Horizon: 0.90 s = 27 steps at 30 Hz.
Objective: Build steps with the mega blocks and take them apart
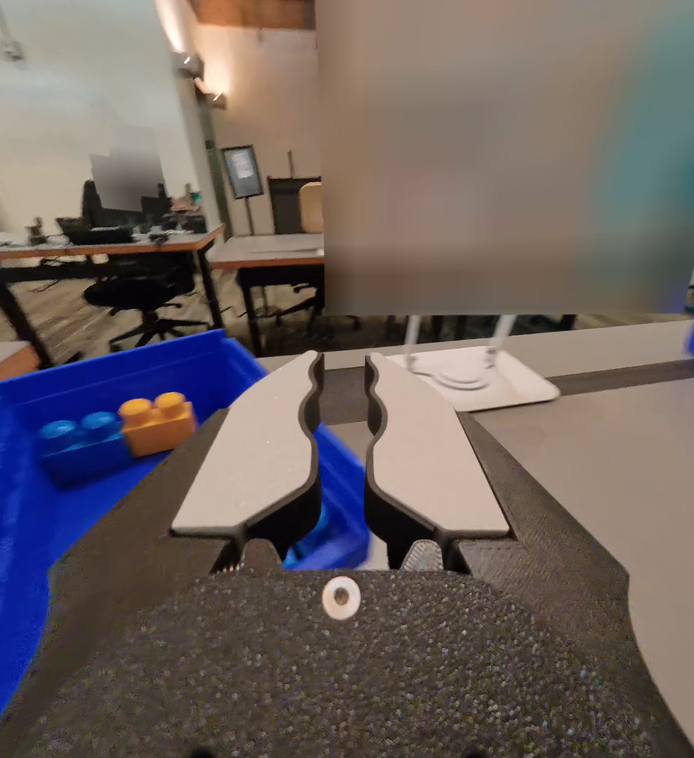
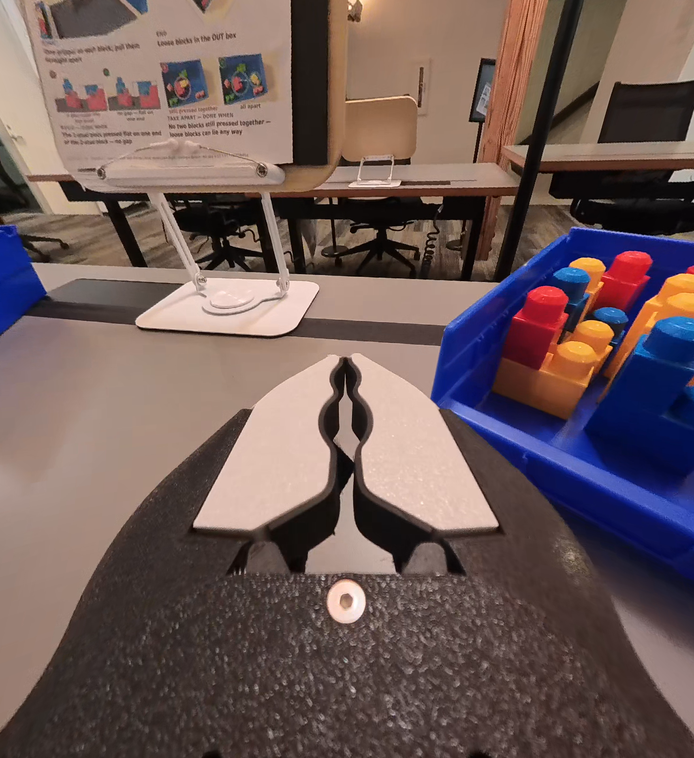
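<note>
Left wrist view shows the left gripper [image 1: 343,361] with jaws parted and empty beside a bin [image 1: 4,471] holding two loose blocks [image 1: 115,430], while the right gripper [image 2: 345,361], jaws closed on nothing, must probably reach for the stepped blocks [image 2: 624,352] next.

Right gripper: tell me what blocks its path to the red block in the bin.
Between the right gripper, jaws shut, and the red block stands the blue bin's near wall; bare table otherwise.
</note>
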{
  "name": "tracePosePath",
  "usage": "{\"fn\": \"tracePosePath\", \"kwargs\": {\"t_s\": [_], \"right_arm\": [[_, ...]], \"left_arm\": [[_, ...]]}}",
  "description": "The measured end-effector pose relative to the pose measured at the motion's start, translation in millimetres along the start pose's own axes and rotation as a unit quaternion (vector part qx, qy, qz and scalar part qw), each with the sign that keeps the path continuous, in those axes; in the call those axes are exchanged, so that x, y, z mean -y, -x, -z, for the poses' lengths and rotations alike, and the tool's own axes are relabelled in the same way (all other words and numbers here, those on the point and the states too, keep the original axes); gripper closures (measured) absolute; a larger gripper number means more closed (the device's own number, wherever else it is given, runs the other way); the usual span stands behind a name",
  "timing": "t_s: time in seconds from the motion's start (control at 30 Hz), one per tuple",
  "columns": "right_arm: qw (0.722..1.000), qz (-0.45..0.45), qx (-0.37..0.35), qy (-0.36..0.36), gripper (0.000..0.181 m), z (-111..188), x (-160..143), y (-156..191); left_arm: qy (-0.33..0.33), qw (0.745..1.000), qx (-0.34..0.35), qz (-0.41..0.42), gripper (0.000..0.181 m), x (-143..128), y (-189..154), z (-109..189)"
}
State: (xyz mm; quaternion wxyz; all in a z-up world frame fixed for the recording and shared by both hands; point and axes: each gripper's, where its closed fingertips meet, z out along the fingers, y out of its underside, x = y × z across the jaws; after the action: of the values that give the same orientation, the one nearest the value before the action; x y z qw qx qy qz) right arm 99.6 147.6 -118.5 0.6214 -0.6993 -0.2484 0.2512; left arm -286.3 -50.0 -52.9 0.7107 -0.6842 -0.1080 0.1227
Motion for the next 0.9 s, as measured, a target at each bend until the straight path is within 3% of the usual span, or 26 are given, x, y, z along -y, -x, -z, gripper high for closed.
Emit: {"fn": "tracePosePath", "kwargs": {"t_s": [0.17,0.37,0.63,0.9], "right_arm": [[1.0,-0.013,0.02,-0.003,0.181,1,1,0],[0.998,-0.018,0.052,-0.007,0.181,4,6,9],[0.999,-0.005,0.051,-0.005,0.181,4,5,6],[0.998,-0.001,0.059,-0.004,0.181,4,5,7]], "left_arm": [[0.119,0.992,0.036,0.007,0.147,-10,86,-42],[0.257,0.961,0.097,0.021,0.138,-70,163,-102],[0.354,0.925,0.136,-0.011,0.137,-132,186,-143],[0.382,0.899,0.205,-0.062,0.142,-142,206,-154]]}}
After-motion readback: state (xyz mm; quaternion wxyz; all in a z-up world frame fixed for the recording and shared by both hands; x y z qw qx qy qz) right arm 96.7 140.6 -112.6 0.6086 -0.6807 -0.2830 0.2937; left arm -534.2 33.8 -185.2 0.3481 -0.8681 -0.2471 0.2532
